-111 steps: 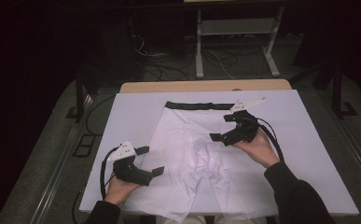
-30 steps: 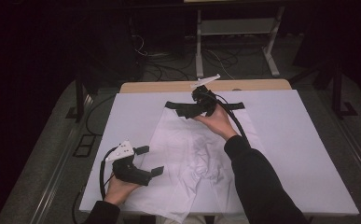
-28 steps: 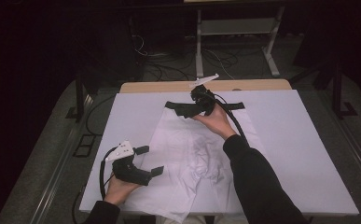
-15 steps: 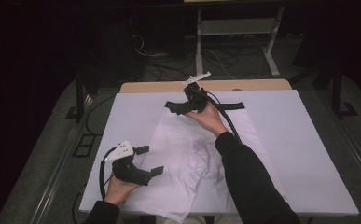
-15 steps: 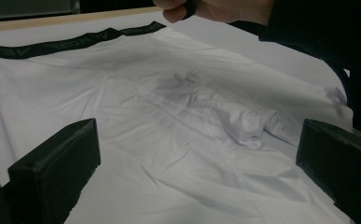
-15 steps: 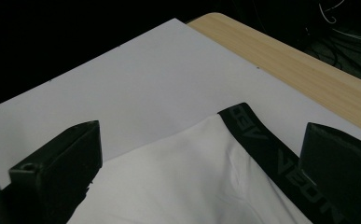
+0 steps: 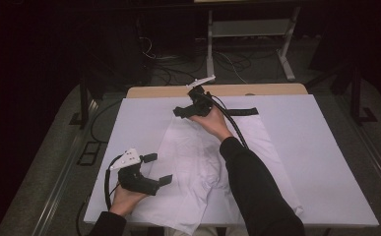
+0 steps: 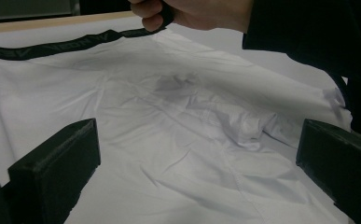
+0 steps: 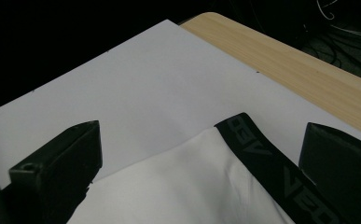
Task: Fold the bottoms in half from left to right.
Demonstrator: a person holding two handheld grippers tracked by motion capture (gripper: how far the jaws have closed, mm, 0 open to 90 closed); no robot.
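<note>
We see white shorts (image 7: 212, 167) lying flat in the middle of the surface (image 7: 326, 162), which is covered by a white sheet, with a strip of bare wood along its far edge. The garment's black waistband (image 9: 267, 163) lies at the far side, the legs reaching toward the near edge. The cloth is wrinkled around its centre. Raised letters run along the waistband; in the right gripper view we can make out what looks like "VED", but the rest runs out of the frame and we cannot read the whole word.

The right gripper (image 7: 185, 109) hovers over the far left corner of the shorts, at the waistband's left end, its fingers spread apart with nothing between them; the corner of the band lies in the gap below. The right hand (image 7: 212, 120) reaches across the garment. The left gripper (image 7: 157, 169) rests near the left near edge of the shorts, fingers likewise released and wide apart.
</note>
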